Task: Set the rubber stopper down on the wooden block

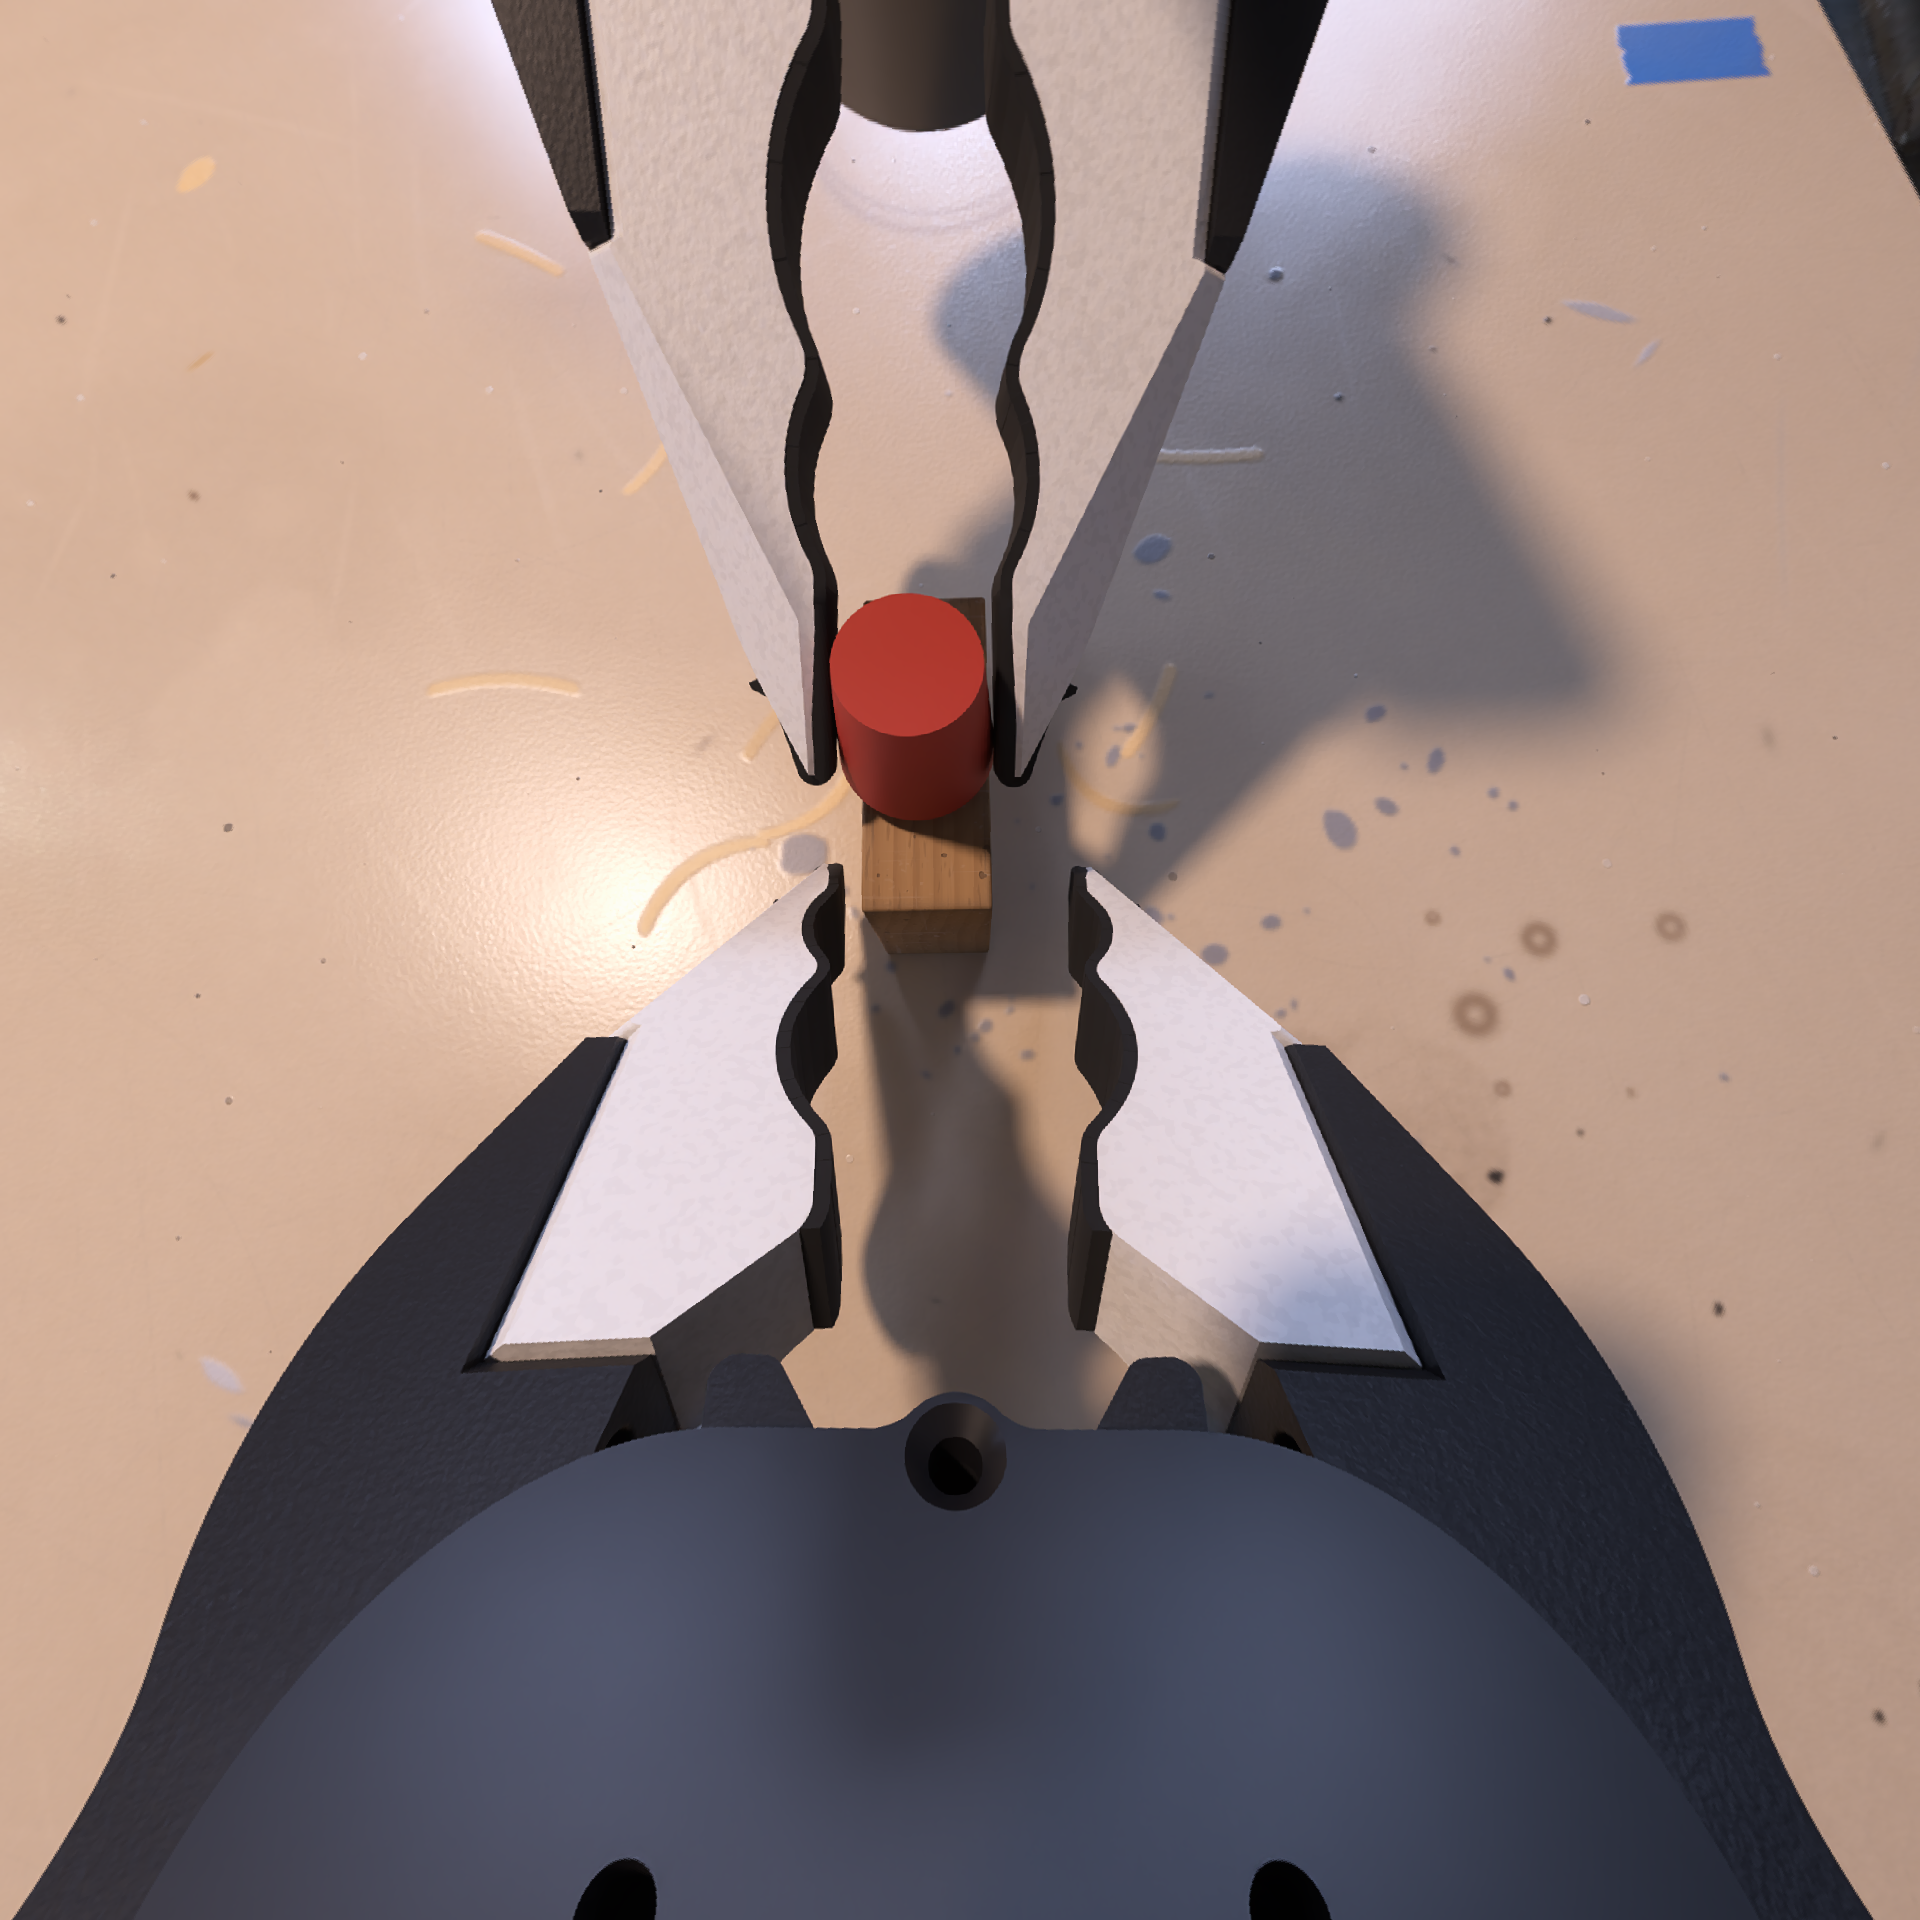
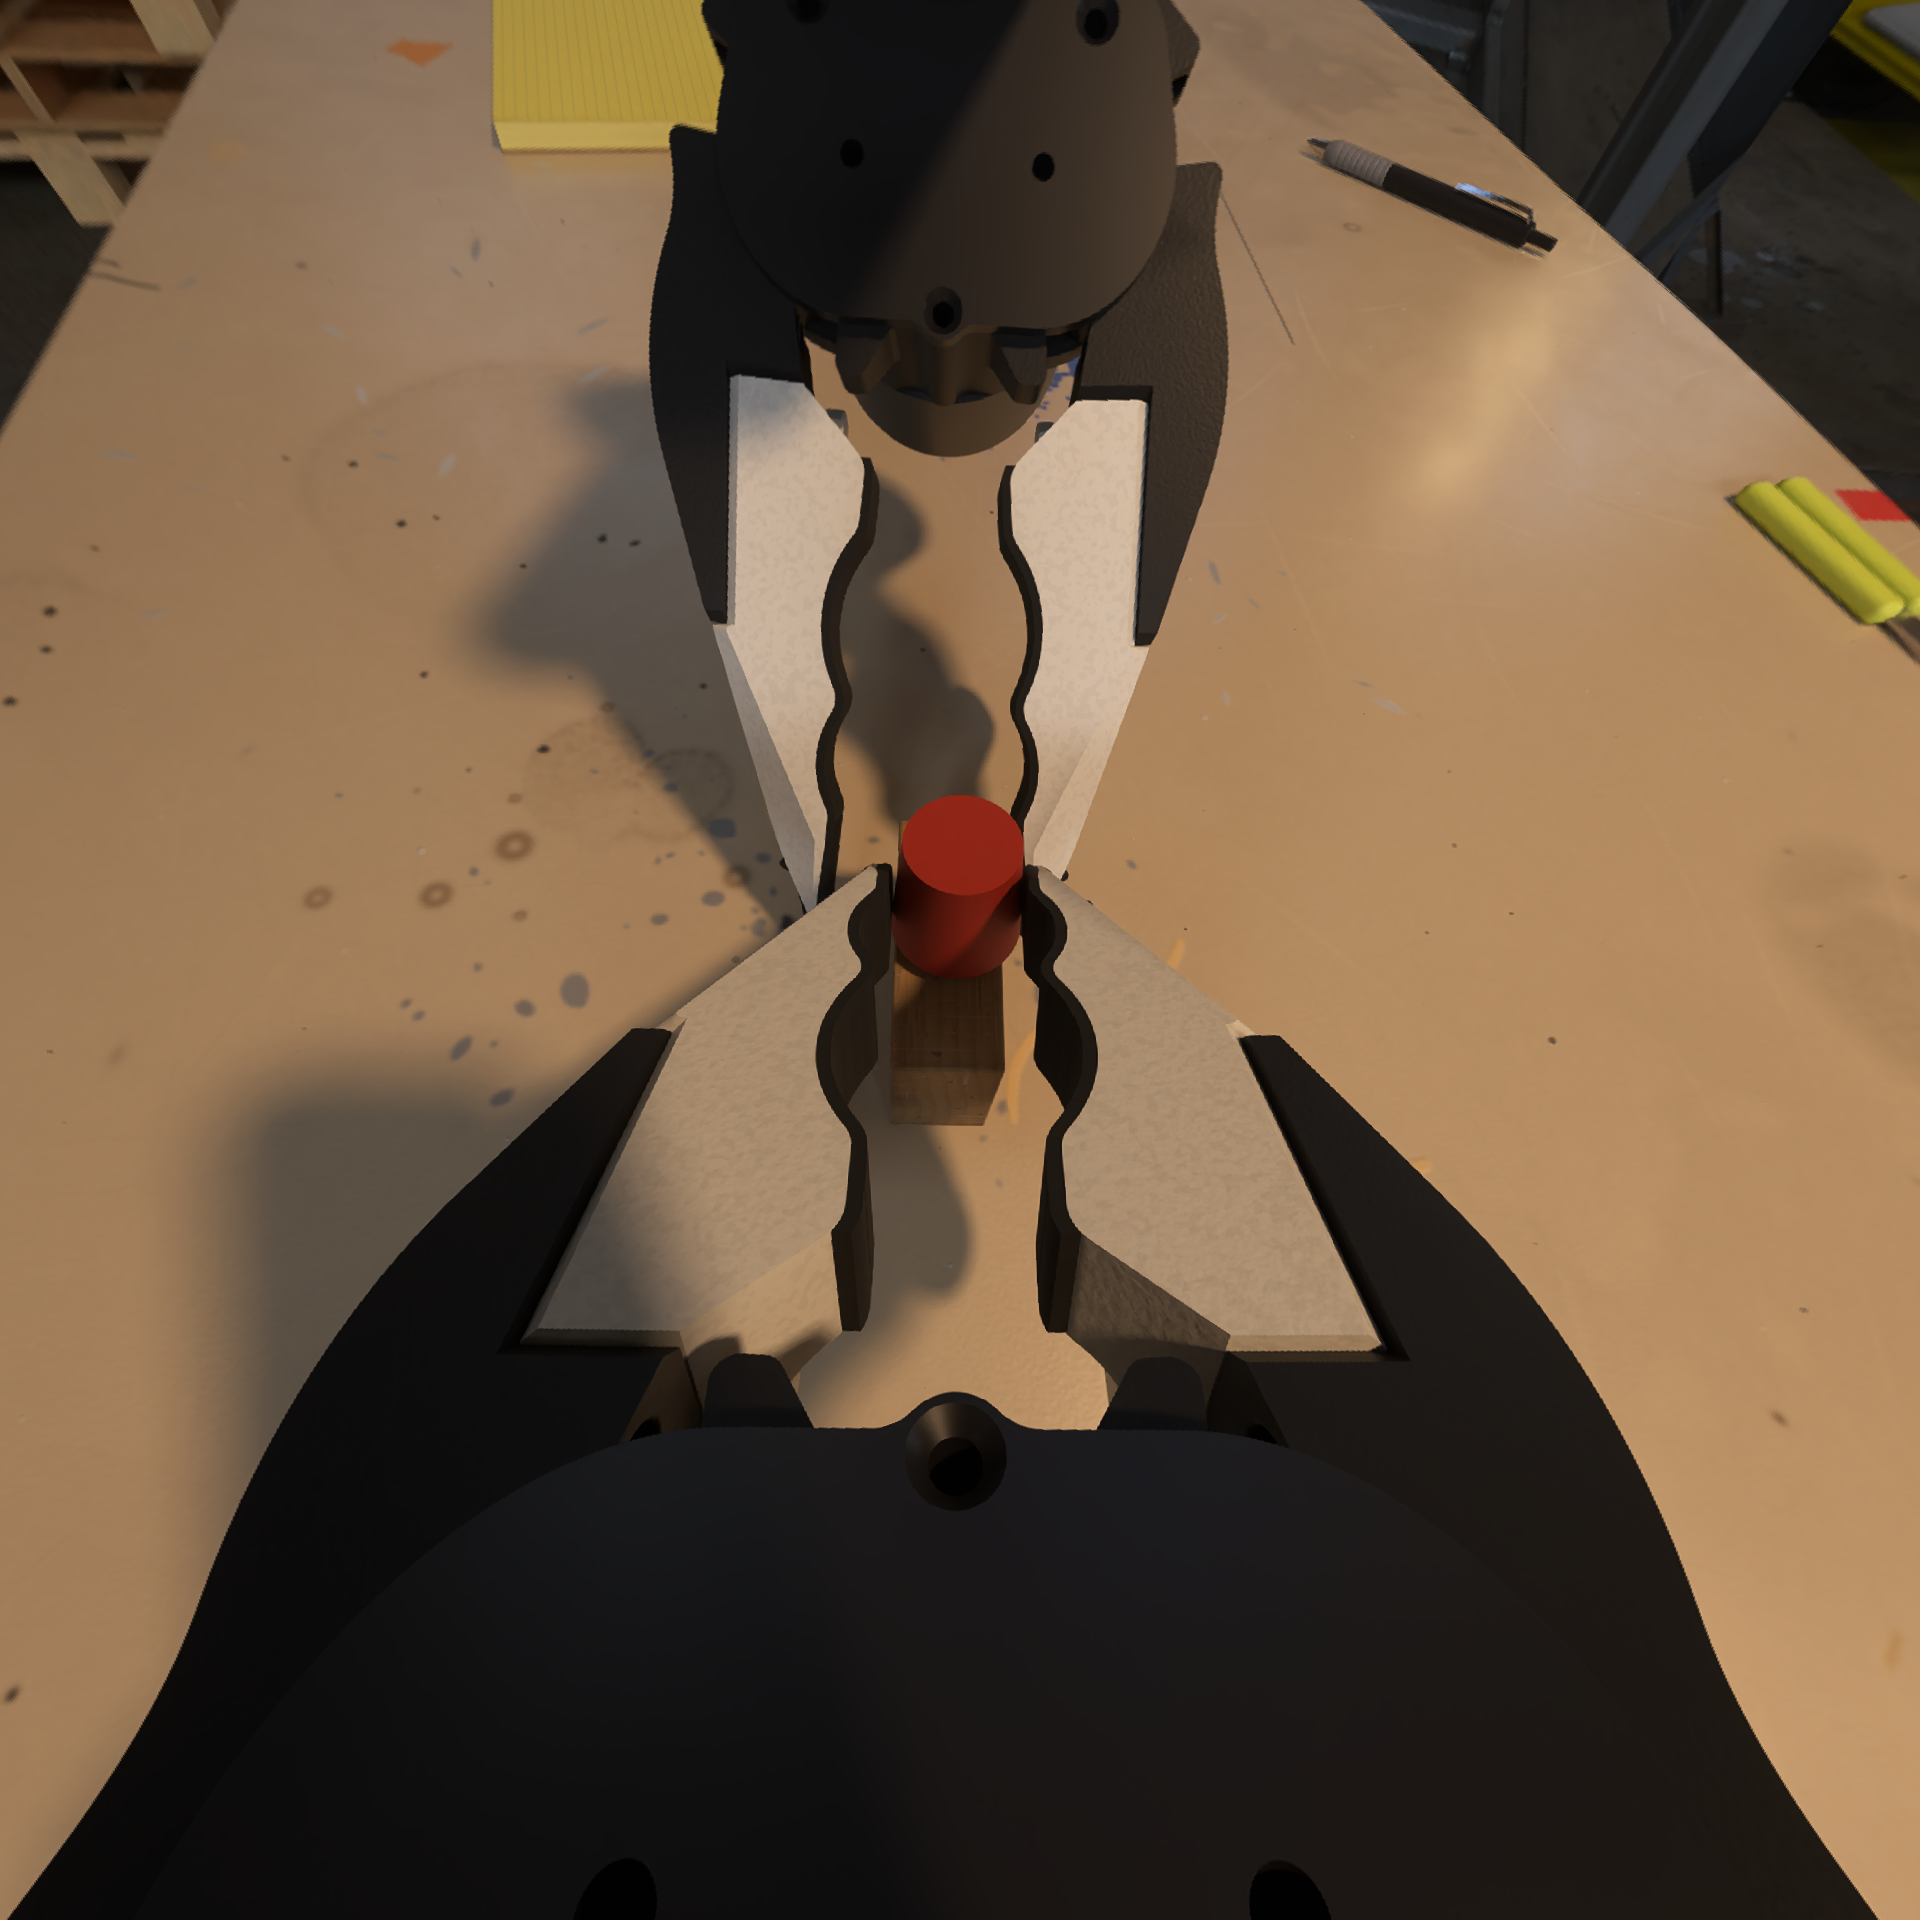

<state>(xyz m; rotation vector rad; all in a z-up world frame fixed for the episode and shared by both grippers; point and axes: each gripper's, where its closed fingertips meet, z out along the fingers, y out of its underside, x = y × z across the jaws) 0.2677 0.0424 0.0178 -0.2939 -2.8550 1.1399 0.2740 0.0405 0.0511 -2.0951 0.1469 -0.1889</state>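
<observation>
A red rubber stopper [image 1: 909, 686] stands upright, wide end up, on the far part of a small wooden block [image 1: 925, 894] lying on the tan table. In the right wrist view the stopper [image 2: 961, 883] sits on top of the block [image 2: 945, 1049]. My right gripper [image 2: 958, 878] is shut on the stopper's sides; in the left wrist view it [image 1: 914, 774] comes in from the top. My left gripper [image 1: 956, 883] is open and empty, its fingertips either side of the block's near end, not touching it. It faces the right gripper head-on.
On the paint-speckled table [image 2: 1455, 935] lie a yellow pad [image 2: 603, 73] at the far end, a black pen [image 2: 1434, 192] at far right, and yellow sticks [image 2: 1829, 551] by the right edge. Blue tape [image 1: 1694, 50] sits in one corner.
</observation>
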